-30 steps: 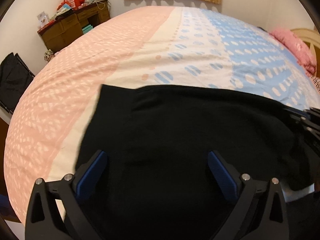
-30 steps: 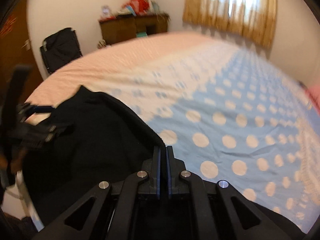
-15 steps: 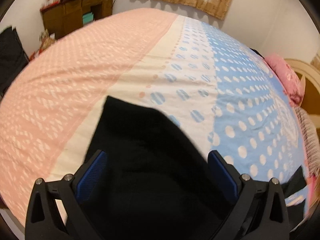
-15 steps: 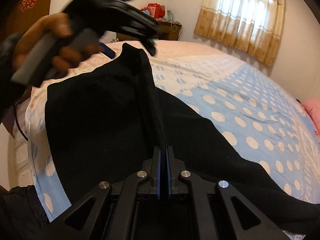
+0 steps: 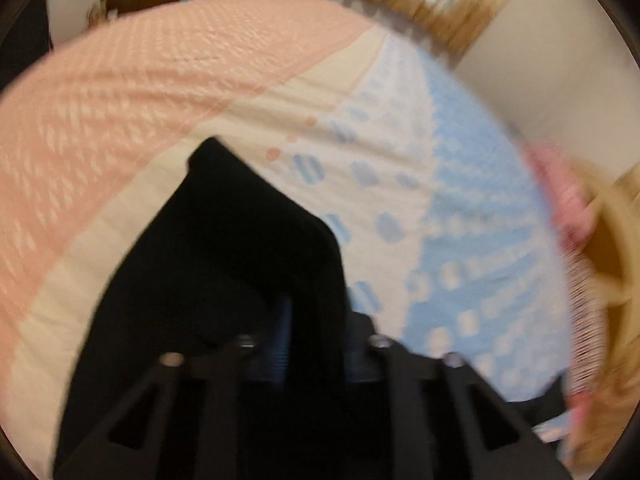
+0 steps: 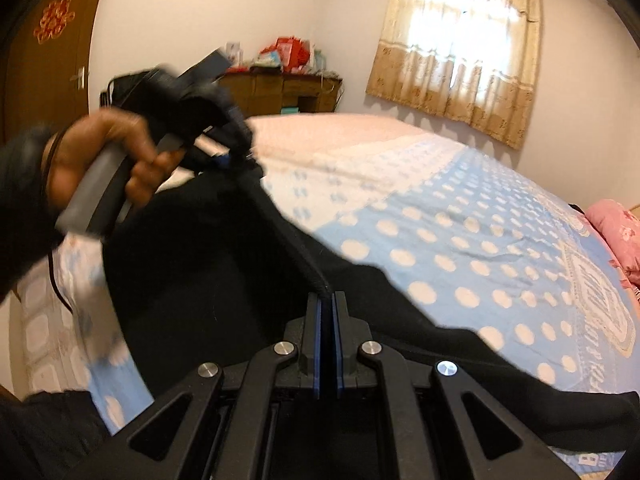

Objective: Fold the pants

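Black pants (image 6: 208,260) lie over the near part of the bed (image 6: 440,220), lifted into a taut ridge between my two grippers. My right gripper (image 6: 328,300) is shut on a folded edge of the pants. A hand (image 6: 104,160) holds my left gripper (image 6: 240,156) at the far end of that ridge. In the blurred left wrist view, the left gripper (image 5: 312,320) has its jaws closing onto a fold of the pants (image 5: 224,240), with fabric pinched against a blue pad (image 5: 284,328).
The bedsheet (image 5: 400,160) runs pink, cream and blue with dots. A pink pillow (image 6: 612,224) lies at the right, by the headboard (image 5: 616,240). A wooden dresser (image 6: 280,88), a curtained window (image 6: 460,52) and a wardrobe door (image 6: 48,60) line the walls.
My left gripper went from wide open to closed on the pants and rolled. My right gripper swung across, and the pants rose into a ridge between the two.
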`<state>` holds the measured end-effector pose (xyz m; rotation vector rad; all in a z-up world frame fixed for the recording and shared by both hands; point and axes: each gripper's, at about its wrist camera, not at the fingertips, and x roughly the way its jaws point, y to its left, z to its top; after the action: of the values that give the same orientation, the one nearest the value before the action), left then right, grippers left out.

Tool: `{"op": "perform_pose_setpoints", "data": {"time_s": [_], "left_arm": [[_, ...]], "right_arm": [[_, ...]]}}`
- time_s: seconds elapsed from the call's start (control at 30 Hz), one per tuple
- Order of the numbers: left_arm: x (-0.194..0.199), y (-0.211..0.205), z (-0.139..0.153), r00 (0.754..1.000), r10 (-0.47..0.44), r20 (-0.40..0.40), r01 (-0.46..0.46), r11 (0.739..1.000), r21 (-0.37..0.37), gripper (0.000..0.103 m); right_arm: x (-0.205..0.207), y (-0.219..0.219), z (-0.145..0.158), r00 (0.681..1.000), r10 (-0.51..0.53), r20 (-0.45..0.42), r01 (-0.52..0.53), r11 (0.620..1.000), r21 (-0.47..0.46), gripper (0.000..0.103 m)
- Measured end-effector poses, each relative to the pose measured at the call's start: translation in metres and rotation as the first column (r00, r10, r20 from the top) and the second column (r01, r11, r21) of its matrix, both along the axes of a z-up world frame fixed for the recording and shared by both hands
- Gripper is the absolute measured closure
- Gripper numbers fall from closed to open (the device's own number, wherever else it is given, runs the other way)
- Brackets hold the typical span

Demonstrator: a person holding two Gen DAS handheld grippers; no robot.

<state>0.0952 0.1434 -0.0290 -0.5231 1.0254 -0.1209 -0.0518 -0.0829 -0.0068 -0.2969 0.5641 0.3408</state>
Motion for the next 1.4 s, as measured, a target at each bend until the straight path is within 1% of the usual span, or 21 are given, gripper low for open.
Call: {"op": "perform_pose_setpoints", "data": {"time_s": [0.03, 0.07, 0.2, 0.3, 0.47, 0.57, 0.67, 0.73, 0.8, 0.87, 0.9, 0.93, 0.97, 1.0, 1.03, 1.07, 1.1, 1.17, 1.23, 1.33, 1.4], "left_arm": [[-0.008, 0.009, 0.003, 1.000, 0.016, 0.017, -0.016, 0.999, -0.042, 0.088], [-0.018, 0.014, 0.010, 0.999, 0.021, 0.035, -0.019, 0.999, -0.049, 0.089], [-0.065, 0.023, 0.040, 0.987, -0.011, 0.160, 0.009, 1.000, 0.013, 0.089], [-0.104, 0.029, 0.043, 0.974, -0.045, 0.220, 0.032, 0.998, 0.063, 0.089], [-0.139, 0.041, 0.023, 0.964, -0.046, 0.262, 0.001, 0.986, 0.169, 0.089], [-0.149, 0.042, 0.008, 0.965, -0.051, 0.259, -0.014, 0.970, 0.242, 0.089], [-0.155, 0.045, -0.009, 0.972, -0.047, 0.229, -0.017, 0.962, 0.273, 0.086], [-0.156, 0.044, -0.019, 0.976, -0.044, 0.215, -0.020, 0.958, 0.287, 0.082], [-0.162, 0.044, -0.023, 0.972, -0.053, 0.229, -0.016, 0.956, 0.293, 0.080], [-0.165, 0.044, -0.020, 0.971, -0.076, 0.228, 0.003, 0.953, 0.302, 0.074], [-0.167, 0.045, -0.017, 0.971, -0.092, 0.223, 0.018, 0.950, 0.313, 0.065], [-0.170, 0.046, -0.015, 0.970, -0.100, 0.223, 0.023, 0.945, 0.325, 0.051], [-0.175, 0.048, -0.012, 0.969, -0.105, 0.225, 0.022, 0.938, 0.345, 0.045], [-0.181, 0.052, -0.008, 0.967, -0.100, 0.233, 0.004, 0.925, 0.380, 0.033], [-0.186, 0.057, -0.007, 0.966, -0.093, 0.240, -0.012, 0.915, 0.403, 0.026], [-0.191, 0.062, -0.004, 0.965, -0.087, 0.248, -0.029, 0.904, 0.426, 0.026], [-0.194, 0.066, -0.002, 0.965, -0.083, 0.251, -0.036, 0.899, 0.436, 0.025], [-0.198, 0.080, 0.001, 0.969, -0.040, 0.243, -0.075, 0.892, 0.446, 0.025], [-0.197, 0.089, 0.007, 0.967, -0.003, 0.253, -0.109, 0.899, 0.425, 0.025], [-0.192, 0.090, 0.022, 0.949, -0.002, 0.314, -0.122, 0.919, 0.375, 0.025], [-0.181, 0.081, 0.028, 0.941, -0.023, 0.338, -0.111, 0.921, 0.374, 0.025]], "right_arm": [[-0.003, 0.000, 0.004, 1.000, -0.001, 0.008, 0.000, 1.000, 0.004, 0.099], [-0.009, 0.001, 0.010, 1.000, 0.003, 0.013, -0.003, 1.000, 0.009, 0.099], [-0.032, 0.008, 0.010, 0.999, 0.030, -0.015, -0.030, 0.999, 0.033, 0.098], [-0.046, 0.019, 0.000, 0.998, 0.047, -0.037, -0.047, 0.999, 0.006, 0.098], [-0.068, 0.030, -0.029, 0.993, 0.077, -0.094, -0.080, 0.996, -0.033, 0.098], [-0.076, 0.034, -0.046, 0.988, 0.089, -0.127, -0.098, 0.993, -0.067, 0.098], [-0.073, 0.032, -0.062, 0.984, 0.071, -0.162, -0.084, 0.994, -0.073, 0.098], [-0.072, 0.032, -0.070, 0.983, 0.055, -0.173, -0.070, 0.994, -0.084, 0.098], [-0.072, 0.034, -0.076, 0.983, 0.044, -0.176, -0.064, 0.992, -0.109, 0.098], [-0.075, 0.034, -0.076, 0.985, 0.039, -0.166, -0.061, 0.990, -0.130, 0.098], [-0.076, 0.033, -0.075, 0.986, 0.035, -0.161, -0.057, 0.989, -0.133, 0.098], [-0.077, 0.032, -0.073, 0.987, 0.027, -0.157, -0.049, 0.989, -0.138, 0.098], [-0.077, 0.030, -0.073, 0.987, 0.021, -0.159, -0.043, 0.990, -0.137, 0.098], [-0.077, 0.029, -0.074, 0.986, 0.021, -0.166, -0.043, 0.990, -0.133, 0.098], [-0.076, 0.028, -0.075, 0.985, 0.019, -0.171, -0.042, 0.990, -0.132, 0.098], [-0.076, 0.028, -0.078, 0.984, 0.018, -0.180, -0.043, 0.989, -0.139, 0.098], [-0.077, 0.028, -0.080, 0.983, 0.018, -0.182, -0.044, 0.988, -0.145, 0.098], [-0.079, 0.027, -0.081, 0.982, 0.021, -0.187, -0.048, 0.989, -0.142, 0.098], [-0.079, 0.024, -0.081, 0.980, 0.022, -0.198, -0.048, 0.991, -0.127, 0.098], [-0.073, 0.017, -0.077, 0.971, 0.031, -0.235, -0.043, 0.998, -0.046, 0.097], [-0.071, 0.005, -0.063, 0.962, 0.050, -0.270, -0.029, 0.996, 0.082, 0.096]]}}
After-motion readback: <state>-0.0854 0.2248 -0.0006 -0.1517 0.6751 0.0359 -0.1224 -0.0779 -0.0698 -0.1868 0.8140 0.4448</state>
